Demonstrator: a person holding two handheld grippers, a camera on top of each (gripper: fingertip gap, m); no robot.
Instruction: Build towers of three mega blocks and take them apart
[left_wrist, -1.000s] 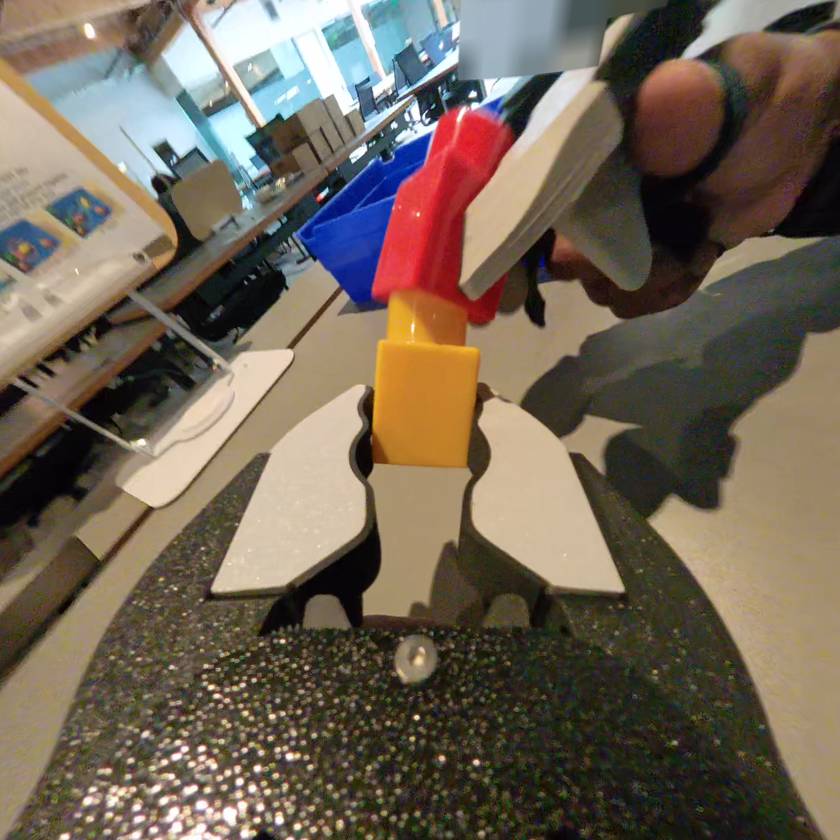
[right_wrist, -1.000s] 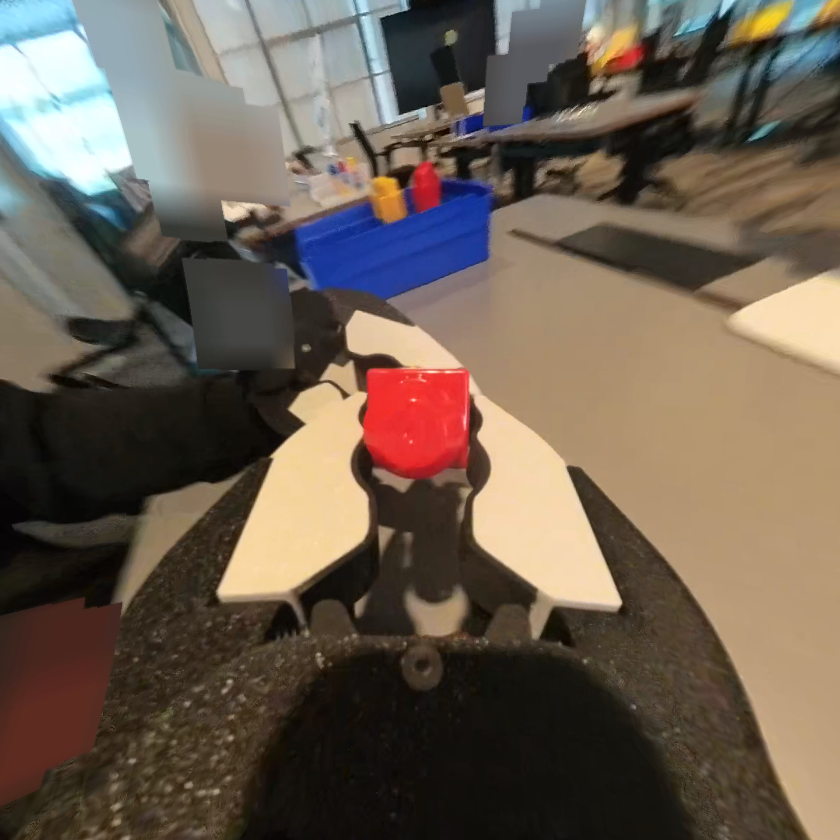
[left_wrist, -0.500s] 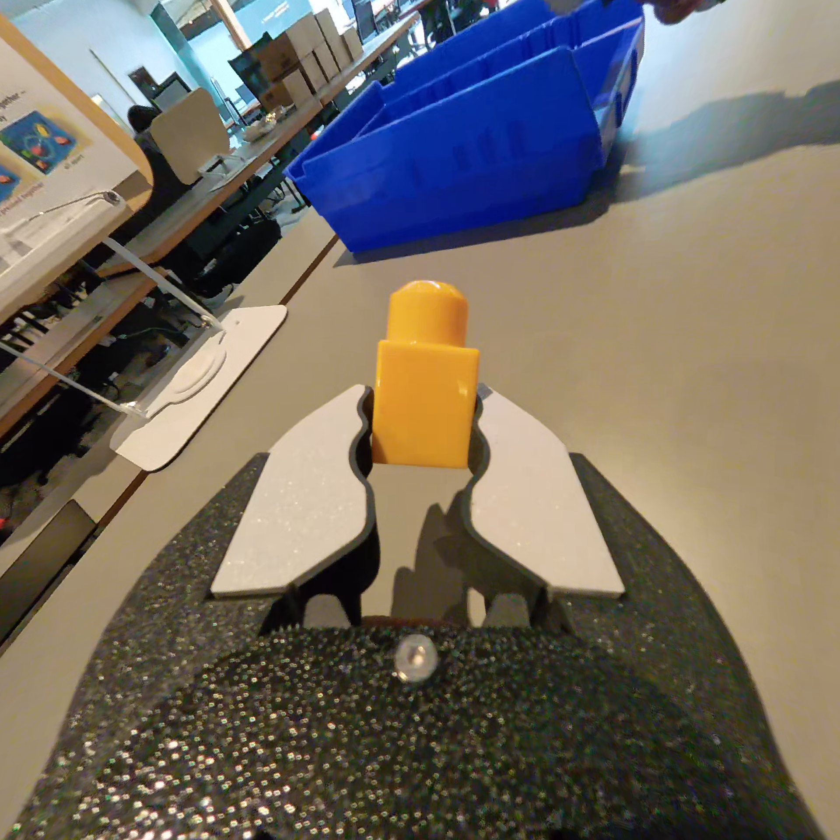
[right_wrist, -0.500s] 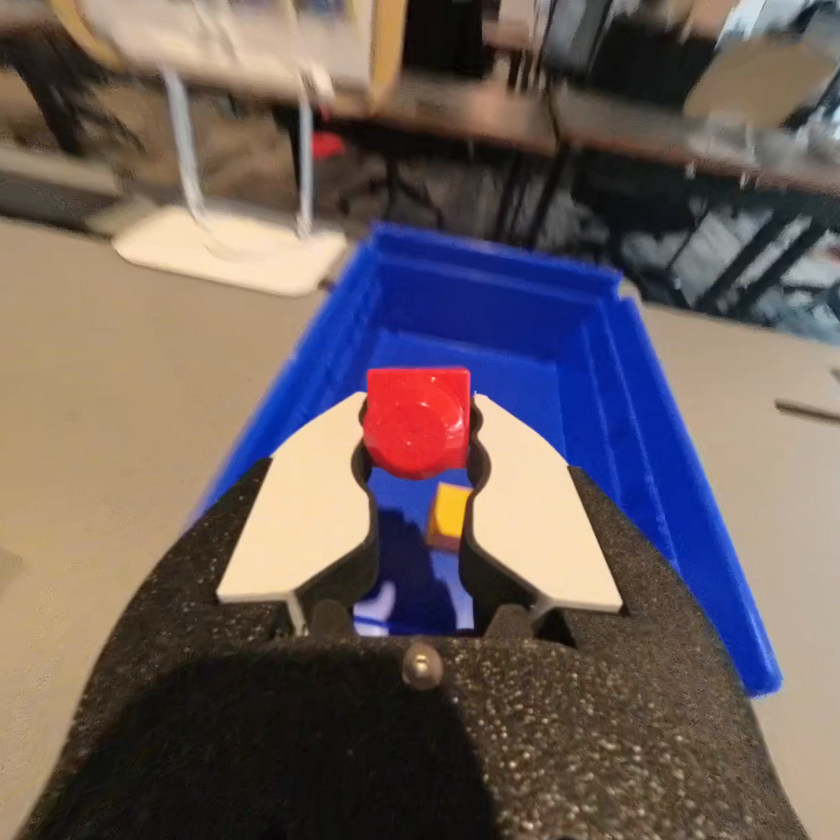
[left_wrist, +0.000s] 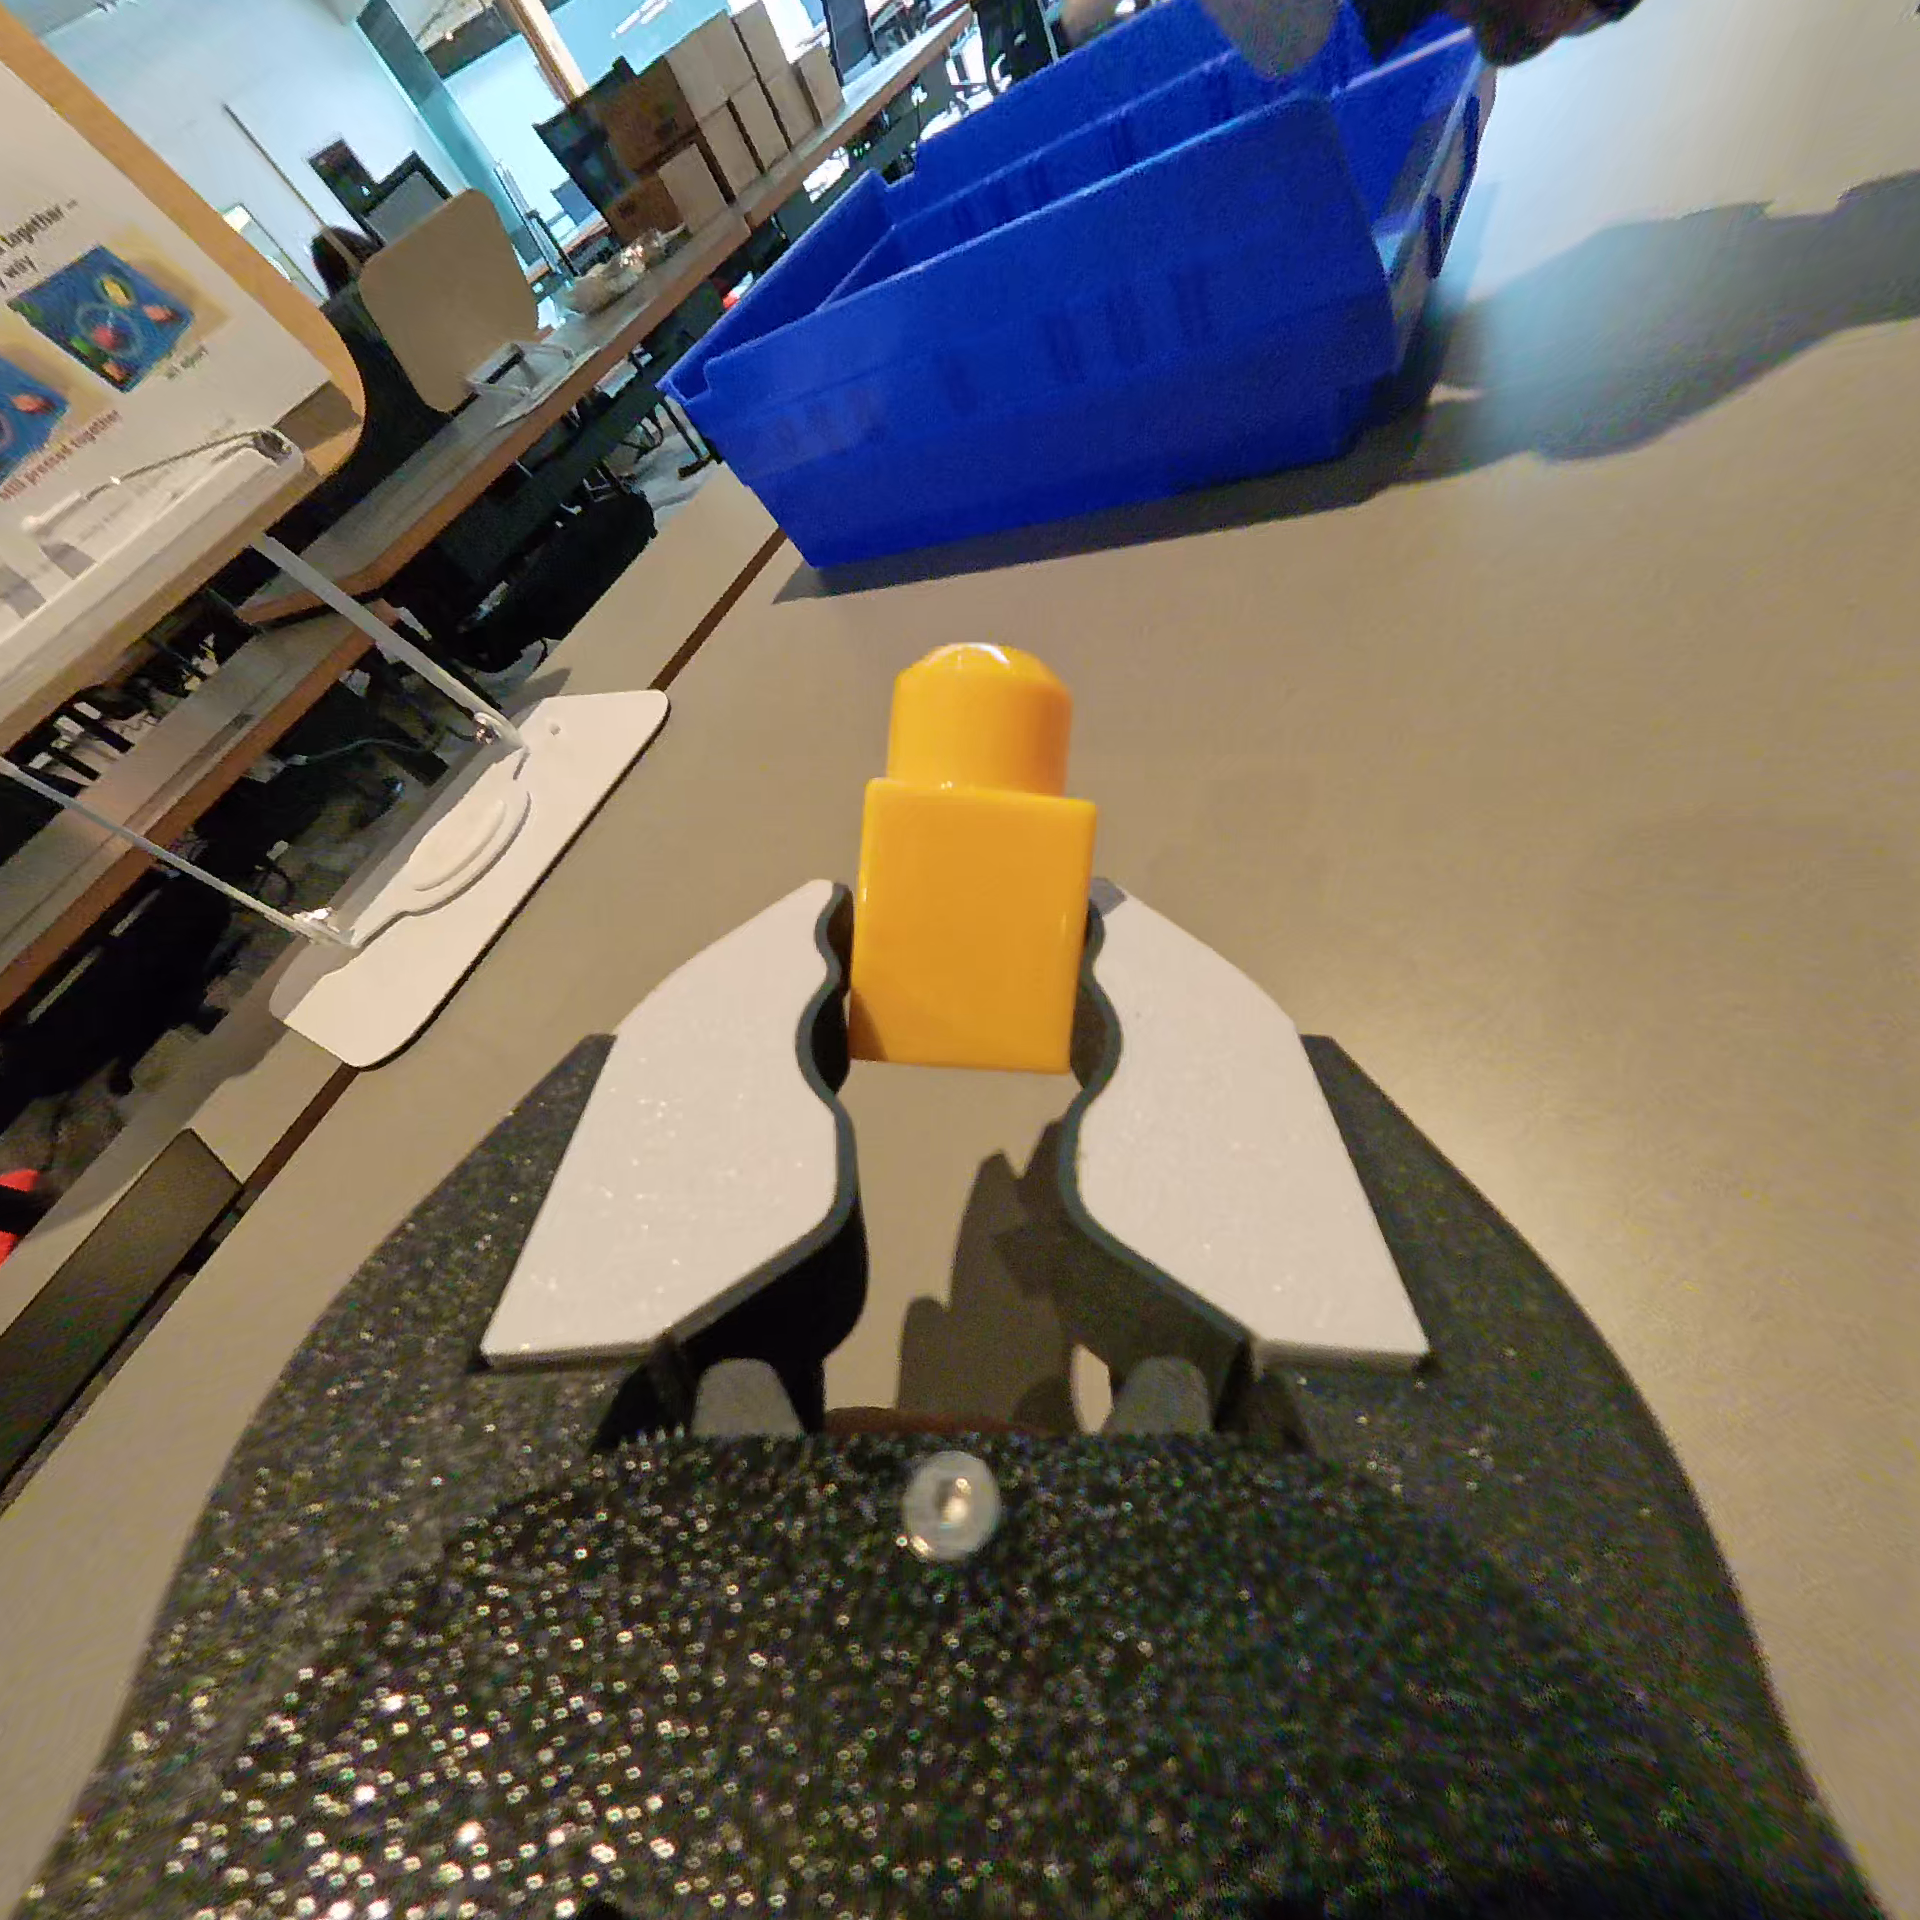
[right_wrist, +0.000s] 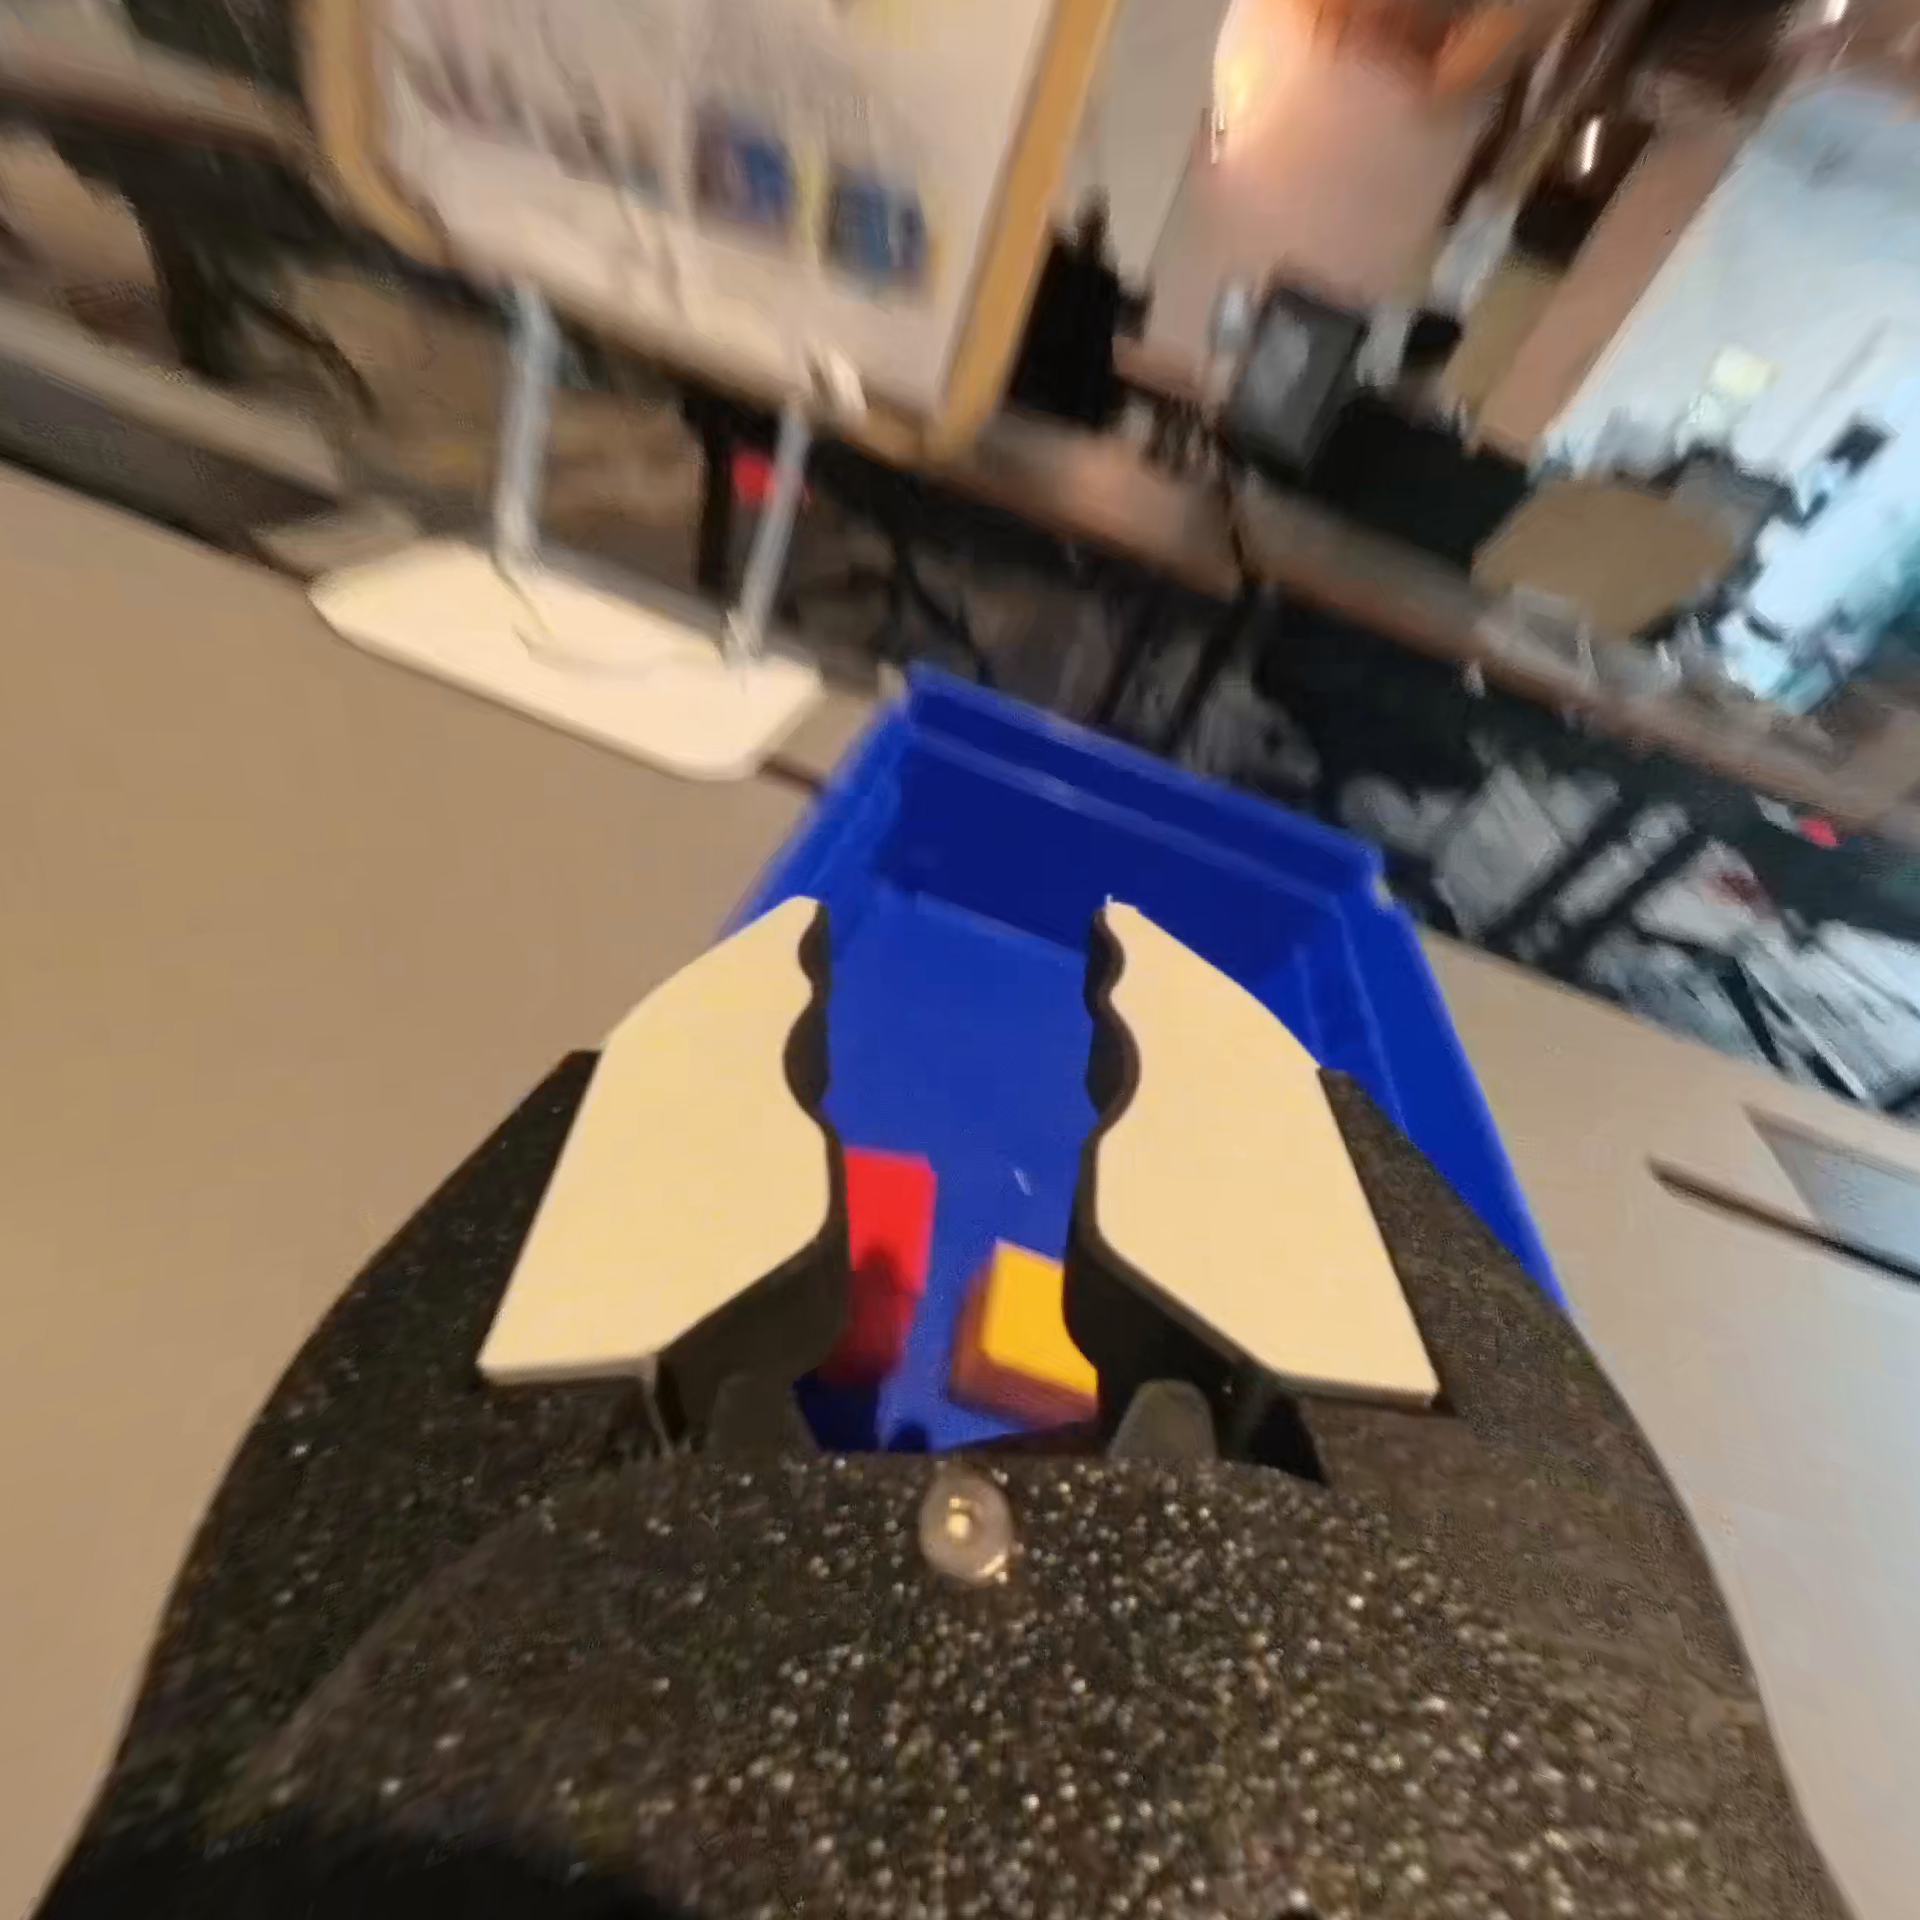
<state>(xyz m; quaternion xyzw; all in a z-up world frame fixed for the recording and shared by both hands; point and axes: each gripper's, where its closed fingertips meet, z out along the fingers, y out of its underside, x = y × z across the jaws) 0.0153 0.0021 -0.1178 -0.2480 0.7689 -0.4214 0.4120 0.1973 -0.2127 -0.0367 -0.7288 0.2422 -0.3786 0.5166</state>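
A sec before, my right gripper (right_wrist: 956, 940) had the red block (right_wrist: 885, 1205) pinched over the blue bin (right_wrist: 1122, 831); at this moment its fingers stood spread w/ nothing between them, and the red block lay down inside the bin, next to a yellow block (right_wrist: 1023, 1325) already in there. So the drop was done, and I'd judge that as one more piece of the tower put away, i.e. the take-apart half nearly finished. My left gripper (left_wrist: 961, 914) hadn't changed: fingers closed approx. halfway, squeezing a second yellow block (left_wrist: 971, 914) by its sides, peg pointing away from me, low over the grey table (left_wrist: 1507, 935); whether it touched the tabletop, I couldn't tell. The bin sat further off ahead of it, so I reckon that block was the last to go in. Count: 1 red block, 2 yellow blocks (1 in the bin, 1 in my left fingers), so 3 blocks total. Bins: the left view showed what looked like 2 blue ones side by side; the right view was blurry and showed just 1. Also 1 white stand base (left_wrist: 468, 873) near the table edge.
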